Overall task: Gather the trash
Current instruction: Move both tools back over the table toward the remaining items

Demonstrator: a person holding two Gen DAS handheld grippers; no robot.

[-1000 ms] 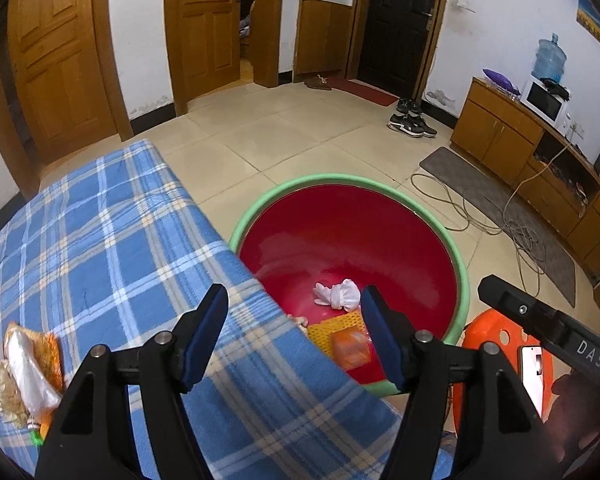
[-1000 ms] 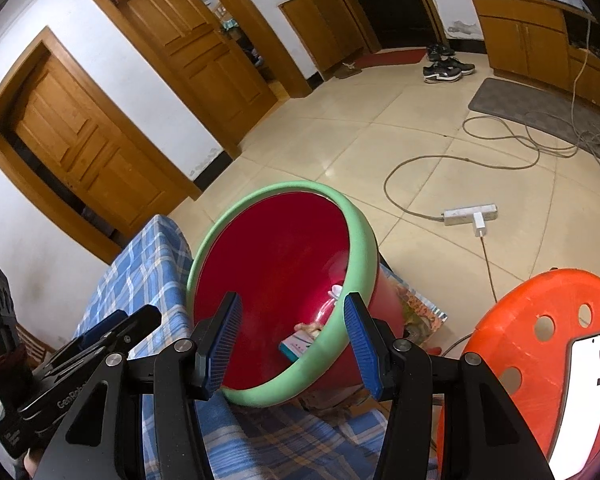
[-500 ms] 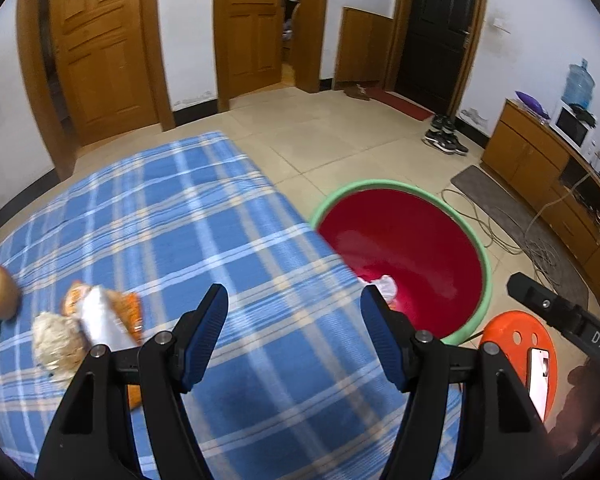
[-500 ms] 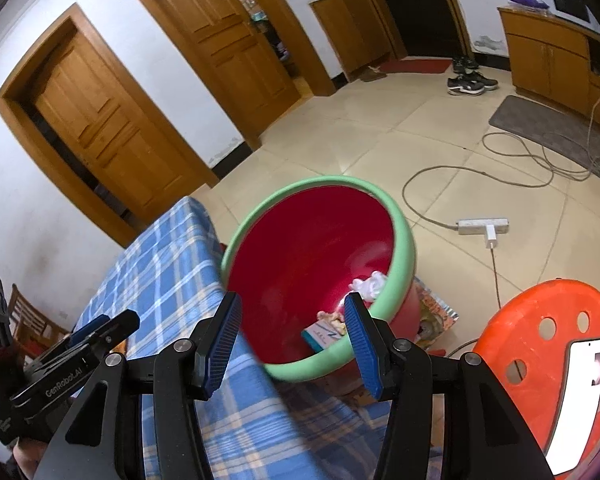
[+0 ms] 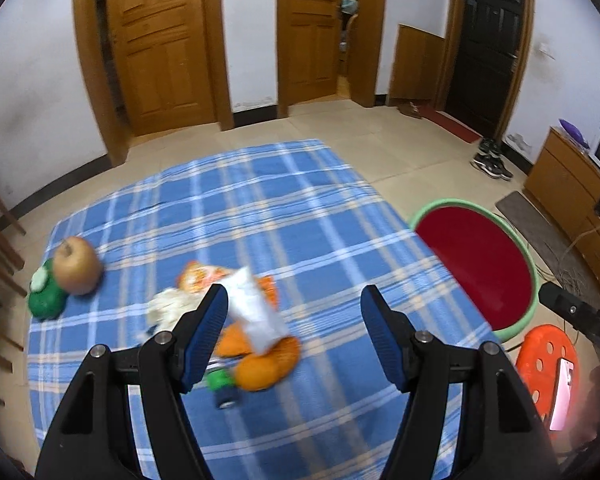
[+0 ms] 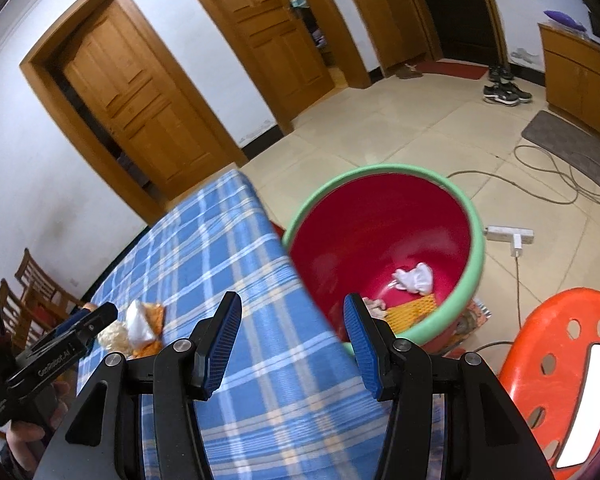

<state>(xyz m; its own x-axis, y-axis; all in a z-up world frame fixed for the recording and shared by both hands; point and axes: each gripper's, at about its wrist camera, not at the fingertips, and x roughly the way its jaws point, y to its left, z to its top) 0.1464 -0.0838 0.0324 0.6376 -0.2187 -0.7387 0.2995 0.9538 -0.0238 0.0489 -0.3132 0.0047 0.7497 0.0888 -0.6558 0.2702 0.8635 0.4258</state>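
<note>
Left gripper [image 5: 294, 322], mine, stands about half open and empty, aimed down at the litter heaped on the blue checked tablecloth [image 5: 284, 216]. Right gripper [image 6: 292, 330], likewise parted with nothing between its pads, hangs over the table's edge beside the red basin [image 6: 466, 200].

Trash still to collect: a white wrapper [image 5: 256, 312] lying across orange packets [image 5: 266, 364], with a pale crumpled wad [image 5: 166, 308] just to their left and a small green piece [image 5: 219, 380] below. A pear [image 5: 77, 266] and a green object [image 5: 44, 298] lie apart, near the cloth's left side; I judge these not to be rubbish.

Basin contents: white tissue [image 6: 414, 278] and a yellow packet [image 6: 412, 312] already lie on its floor.

Step in hand, as I read it: reaching for the next piece. To do it well, I would centre the wrapper between my left pads, come down steeply, and close on the wrapper alone so the packets beneath are not dragged off the cloth.
</note>
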